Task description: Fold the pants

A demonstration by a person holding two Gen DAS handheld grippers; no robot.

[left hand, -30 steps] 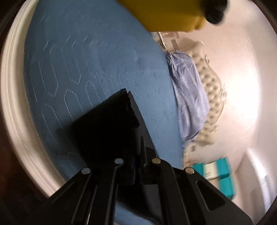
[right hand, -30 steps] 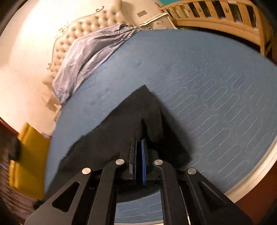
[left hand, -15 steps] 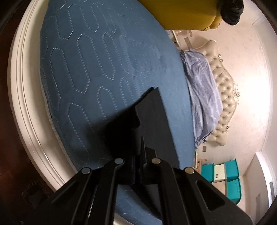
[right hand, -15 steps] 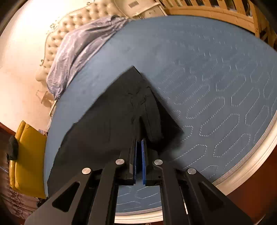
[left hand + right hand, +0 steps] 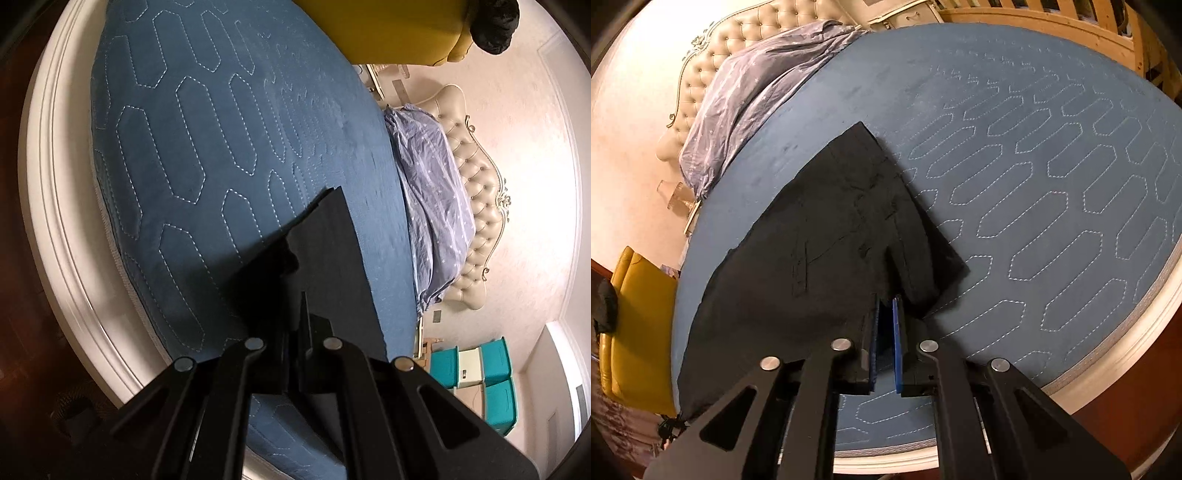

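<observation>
So the black pants (image 5: 827, 236) are spread out on the blue quilted bed cover (image 5: 1034, 166), lying flat and reaching forward and off to the left of the right gripper (image 5: 885, 314). The hem end sits right at its fingers (image 5: 897, 332), which have a narrow gap between the blue pads. Cloth edge hangs just over the tips, but I honestly can't tell if they're pinching it or just parted.

Left gripper (image 5: 301, 321) looks different: its fingers are pressed together with the pants (image 5: 328, 266) clamped between them, and the fabric runs straight ahead of the tips, coming to a corner further out on the bed cover (image 5: 207, 155).

Past the pants there's a crumpled lilac duvet (image 5: 757, 88) up by the tufted headboard (image 5: 476, 221).
</observation>
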